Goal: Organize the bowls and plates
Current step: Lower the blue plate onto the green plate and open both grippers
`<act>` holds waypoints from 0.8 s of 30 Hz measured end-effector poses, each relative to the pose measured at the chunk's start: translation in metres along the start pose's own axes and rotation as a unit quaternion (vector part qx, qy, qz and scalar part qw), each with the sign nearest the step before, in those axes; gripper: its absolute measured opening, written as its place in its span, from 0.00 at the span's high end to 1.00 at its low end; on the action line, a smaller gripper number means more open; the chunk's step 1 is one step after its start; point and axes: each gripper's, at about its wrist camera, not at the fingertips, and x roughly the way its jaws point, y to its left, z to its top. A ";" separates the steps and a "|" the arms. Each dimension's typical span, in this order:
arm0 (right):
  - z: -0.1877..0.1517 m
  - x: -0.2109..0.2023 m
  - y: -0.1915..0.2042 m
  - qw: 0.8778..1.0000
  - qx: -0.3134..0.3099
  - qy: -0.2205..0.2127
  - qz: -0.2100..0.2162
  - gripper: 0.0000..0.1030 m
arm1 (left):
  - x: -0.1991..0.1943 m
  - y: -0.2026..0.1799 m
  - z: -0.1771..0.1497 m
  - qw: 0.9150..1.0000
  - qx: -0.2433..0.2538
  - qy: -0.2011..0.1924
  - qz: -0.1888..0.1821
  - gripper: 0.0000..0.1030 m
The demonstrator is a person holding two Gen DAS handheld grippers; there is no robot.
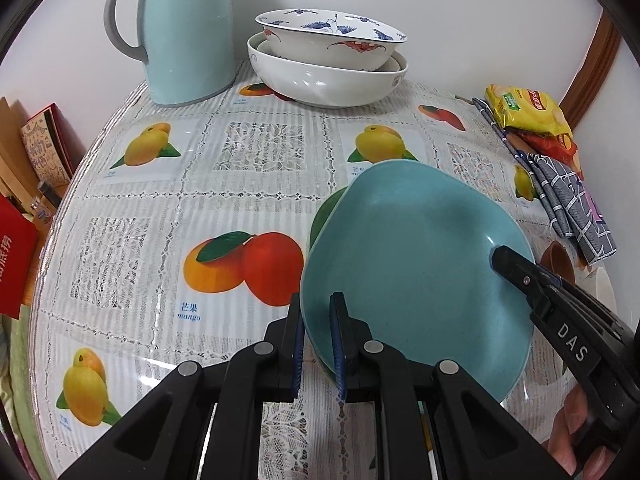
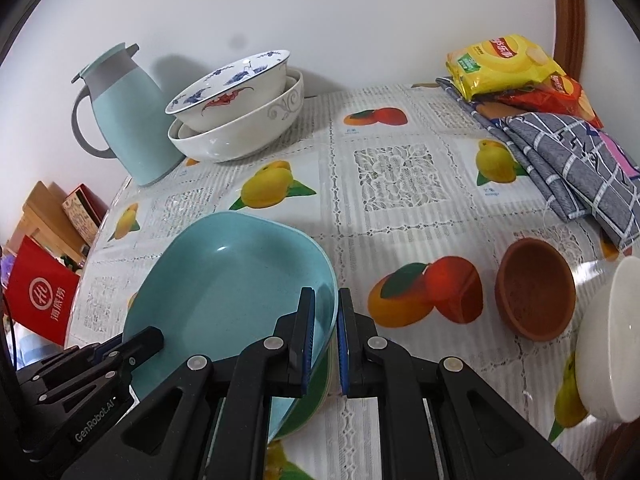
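Observation:
A light blue plate point(image 1: 416, 264) lies on top of a green plate point(image 1: 322, 216) near the table's front. My left gripper point(image 1: 318, 344) is shut on the blue plate's near-left rim. My right gripper point(image 2: 326, 340) is shut on the rim of the blue plate point(image 2: 224, 292) at its right side, with the green plate point(image 2: 310, 404) under it. The right gripper also shows in the left wrist view point(image 1: 520, 272). At the back, a blue-and-red patterned bowl point(image 1: 332, 42) sits stacked in a white bowl point(image 1: 320, 80). A brown bowl point(image 2: 534, 294) and a white bowl point(image 2: 612, 340) stand at the right.
A light blue kettle point(image 1: 186, 32) stands at the back left by the wall. Yellow and red snack bags point(image 2: 504, 68) and a folded grey checked cloth point(image 2: 576, 160) lie at the back right. The table point(image 1: 248, 152) has a fruit-print cover. Boxes and a red bag point(image 2: 40, 292) stand beyond its left edge.

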 end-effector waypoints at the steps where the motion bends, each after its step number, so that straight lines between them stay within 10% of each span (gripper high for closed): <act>1: 0.001 0.002 0.001 1.000 -0.004 0.000 -0.001 0.90 | 0.000 0.000 0.000 1.000 0.001 -0.001 0.000 0.88; 24: 0.019 0.017 0.012 0.999 -0.039 0.010 0.009 0.76 | -0.006 0.002 -0.014 0.999 0.036 0.017 -0.024 0.74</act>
